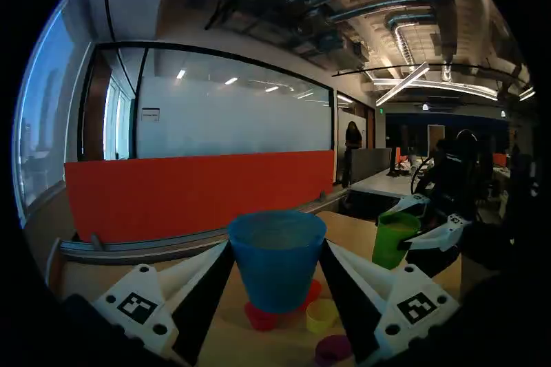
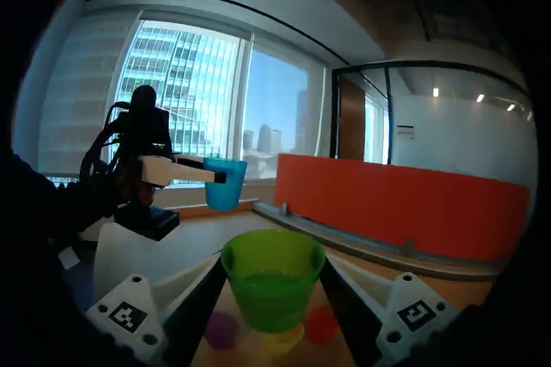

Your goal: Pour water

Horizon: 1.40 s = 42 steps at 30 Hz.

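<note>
My left gripper point(image 1: 277, 265) is shut on a blue cup point(image 1: 277, 257), held upright above the wooden table point(image 1: 358, 229). That blue cup point(image 2: 224, 182) also appears in the right gripper view, up at the left, pinched by the left gripper's white fingers point(image 2: 180, 170). My right gripper point(image 2: 273, 292) is shut on a green cup point(image 2: 273, 286) that holds some liquid and stands upright. In the left gripper view the green cup point(image 1: 394, 237) hangs at the right, in the right gripper's white fingers point(image 1: 441, 235). The two cups are apart.
Small cups lie on the table below: red point(image 1: 262, 315), yellow point(image 1: 321, 315) and purple point(image 1: 333, 348) ones; purple point(image 2: 222, 329), yellow point(image 2: 284, 341), red point(image 2: 321, 322). An orange partition point(image 1: 200, 191) runs behind the table. Windows point(image 2: 186, 98) stand at the left. A person point(image 1: 352, 143) stands far back.
</note>
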Available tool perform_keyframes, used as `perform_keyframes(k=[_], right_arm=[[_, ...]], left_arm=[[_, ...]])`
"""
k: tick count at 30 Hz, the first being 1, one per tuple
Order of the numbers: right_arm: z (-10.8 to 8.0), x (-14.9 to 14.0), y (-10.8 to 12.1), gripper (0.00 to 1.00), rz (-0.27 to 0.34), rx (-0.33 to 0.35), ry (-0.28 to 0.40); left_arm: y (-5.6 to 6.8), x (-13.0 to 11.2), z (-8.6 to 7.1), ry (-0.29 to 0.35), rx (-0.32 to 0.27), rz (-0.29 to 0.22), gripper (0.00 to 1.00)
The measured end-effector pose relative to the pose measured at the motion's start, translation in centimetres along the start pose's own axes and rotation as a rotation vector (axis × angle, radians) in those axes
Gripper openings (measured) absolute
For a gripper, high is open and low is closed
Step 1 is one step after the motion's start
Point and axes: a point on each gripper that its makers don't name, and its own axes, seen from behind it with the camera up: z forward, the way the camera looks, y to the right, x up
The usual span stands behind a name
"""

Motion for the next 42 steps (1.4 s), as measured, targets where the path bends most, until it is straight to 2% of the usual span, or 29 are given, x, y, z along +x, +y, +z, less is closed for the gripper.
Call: perform_keyframes(k=[15, 29, 42], right_arm=[[-0.4, -1.5, 0.2, 0.9, 0.014, 0.012, -0.045], [-1.2, -4.3, 0.5, 0.9, 0.02, 0.019, -0.133], [-2.1, -8.3, 0.6, 0.9, 0.011, 0.03, -0.256]], left_arm=[[-0.2, -2.9, 0.4, -0.064, -0.004, 0.013, 0.85], [-0.3, -6.7, 0.6, -0.169, -0.011, 0.048, 0.86], [-0.6, -10.6, 0.5, -0.288, -0.007, 0.093, 0.86]])
